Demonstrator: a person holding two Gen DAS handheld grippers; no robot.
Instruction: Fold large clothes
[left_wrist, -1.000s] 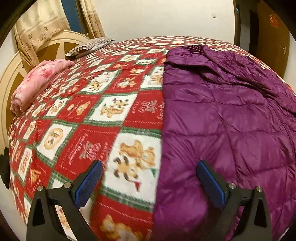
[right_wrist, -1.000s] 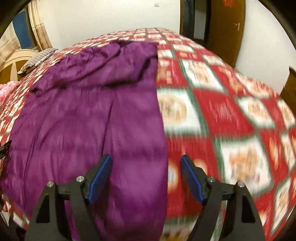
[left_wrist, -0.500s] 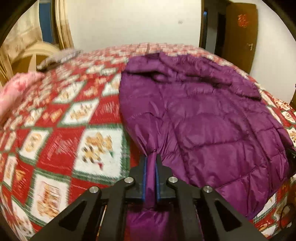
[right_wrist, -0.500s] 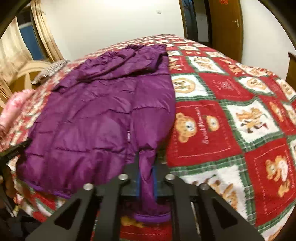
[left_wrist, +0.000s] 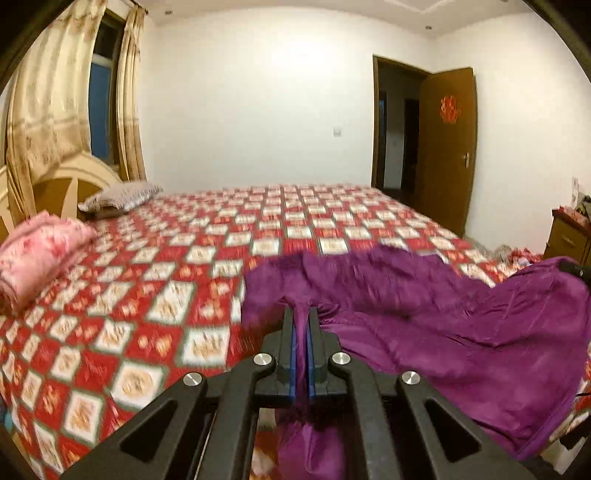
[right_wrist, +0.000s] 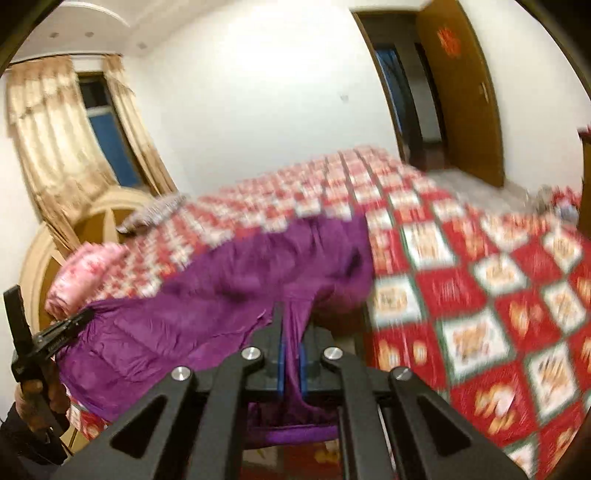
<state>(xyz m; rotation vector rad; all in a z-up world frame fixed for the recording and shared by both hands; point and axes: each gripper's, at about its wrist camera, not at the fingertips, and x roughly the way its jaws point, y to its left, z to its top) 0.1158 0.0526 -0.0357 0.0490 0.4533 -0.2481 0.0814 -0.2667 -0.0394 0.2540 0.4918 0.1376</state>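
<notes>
The purple jacket (left_wrist: 461, 325) lay across the near part of the bed (left_wrist: 207, 266), its front hem raised off the red-and-white checked bedspread (right_wrist: 480, 302) and stretched between two grippers. The left gripper (left_wrist: 302, 321) had its fingers (left_wrist: 292, 350) pressed together, pinching one corner of the jacket's hem, with a fold of purple cloth hanging below them. The right gripper (right_wrist: 290, 332) likewise had its fingers (right_wrist: 279, 362) closed on the other corner of the hem, the cloth passing between the blue pads and drooping beneath. Each pair of fingers had only just been closing, and the cloth sat gripped between them in both views. Seen from the right gripper, the left one appeared at the jacket's far corner, held by a hand (right_wrist: 37, 398) in a dark sleeve. The far part of the jacket, toward the middle of the bed, rested bunched on the bedspread. A folded pink blanket (left_wrist: 37, 258) sat on the bed at the headboard (left_wrist: 70, 184) end, well apart from the jacket, and a grey patterned pillow (left_wrist: 118, 195) lay beyond it against the headboard. Behind the headboard hung beige curtains (left_wrist: 48, 122) over a window. Past the far side of the bed stood a brown door (left_wrist: 447, 147), open, with a red ornament on it. Both views were blurred, so the jacket's quilting could not be made out.
</notes>
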